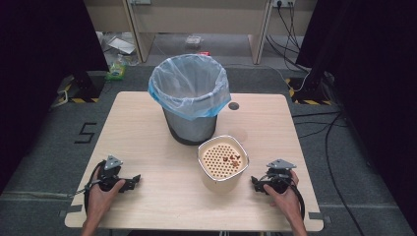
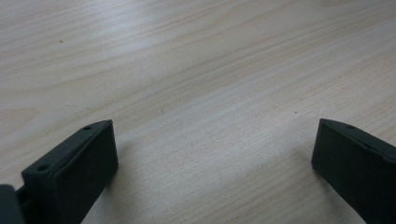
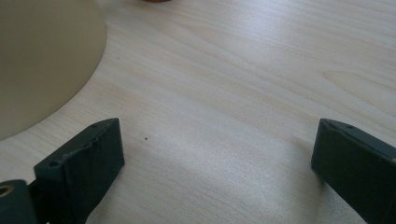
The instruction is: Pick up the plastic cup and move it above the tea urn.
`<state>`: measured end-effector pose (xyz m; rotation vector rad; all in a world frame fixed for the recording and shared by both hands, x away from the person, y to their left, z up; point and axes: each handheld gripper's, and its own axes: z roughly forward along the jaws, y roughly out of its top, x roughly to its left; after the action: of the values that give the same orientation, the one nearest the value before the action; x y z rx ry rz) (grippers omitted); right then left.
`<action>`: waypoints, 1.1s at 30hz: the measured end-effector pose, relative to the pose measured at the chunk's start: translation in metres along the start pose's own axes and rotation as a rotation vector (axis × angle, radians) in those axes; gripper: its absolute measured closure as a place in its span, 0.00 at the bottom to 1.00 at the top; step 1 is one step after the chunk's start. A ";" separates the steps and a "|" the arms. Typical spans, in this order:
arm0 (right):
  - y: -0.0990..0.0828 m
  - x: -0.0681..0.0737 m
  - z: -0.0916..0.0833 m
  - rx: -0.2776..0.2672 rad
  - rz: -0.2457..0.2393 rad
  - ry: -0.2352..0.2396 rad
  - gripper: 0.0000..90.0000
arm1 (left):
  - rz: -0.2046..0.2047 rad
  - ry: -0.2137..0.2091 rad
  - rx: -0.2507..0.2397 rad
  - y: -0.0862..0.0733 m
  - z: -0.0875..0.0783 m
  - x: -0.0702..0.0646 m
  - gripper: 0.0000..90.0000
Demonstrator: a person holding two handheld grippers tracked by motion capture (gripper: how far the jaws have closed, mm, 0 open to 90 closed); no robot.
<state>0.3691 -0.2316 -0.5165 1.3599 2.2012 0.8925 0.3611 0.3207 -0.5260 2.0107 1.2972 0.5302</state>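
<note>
A cream container with a perforated insert stands on the wooden table, a few brown scraps lying on the holes. Behind it stands a grey bin lined with a pale blue bag. My left gripper rests on the table at the front left, its jaws wide apart over bare wood. My right gripper lies at the front right, just right of the container, open and holding nothing; the container's cream wall curves in at the upper left of the right gripper view.
A dark round cable hole sits in the table beside the bin. Beyond the table are a floor with cables, a green bottle and black stands with striped tape.
</note>
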 end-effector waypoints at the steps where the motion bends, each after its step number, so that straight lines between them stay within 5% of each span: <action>1: 0.000 0.000 0.000 -0.001 0.001 -0.001 0.04 | 0.000 0.000 0.000 0.000 0.000 0.000 0.00; 3: -0.001 0.000 -0.001 -0.003 -0.008 0.008 0.05 | 0.000 0.000 0.000 0.000 0.000 0.000 0.00; 5: 0.000 0.000 -0.004 -0.017 -0.008 0.016 0.24 | 0.000 0.000 0.000 0.000 0.000 0.000 0.00; 6: 0.002 -0.001 -0.005 -0.029 -0.005 0.017 0.25 | 0.000 0.000 0.000 0.000 0.000 0.000 0.00; 8: 0.003 -0.002 -0.007 -0.042 0.000 0.023 0.18 | 0.000 0.000 0.000 0.000 0.000 0.000 0.00; 17: 0.036 -0.010 -0.021 -0.112 0.033 -0.021 0.26 | 0.000 0.000 0.000 0.000 0.000 0.000 0.00; 33: 0.094 -0.024 -0.026 -0.154 0.025 -0.002 0.28 | 0.000 0.000 0.000 0.000 0.000 0.000 0.00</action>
<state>0.4234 -0.2306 -0.4318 1.3175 2.0710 1.0455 0.3611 0.3207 -0.5260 2.0106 1.2974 0.5298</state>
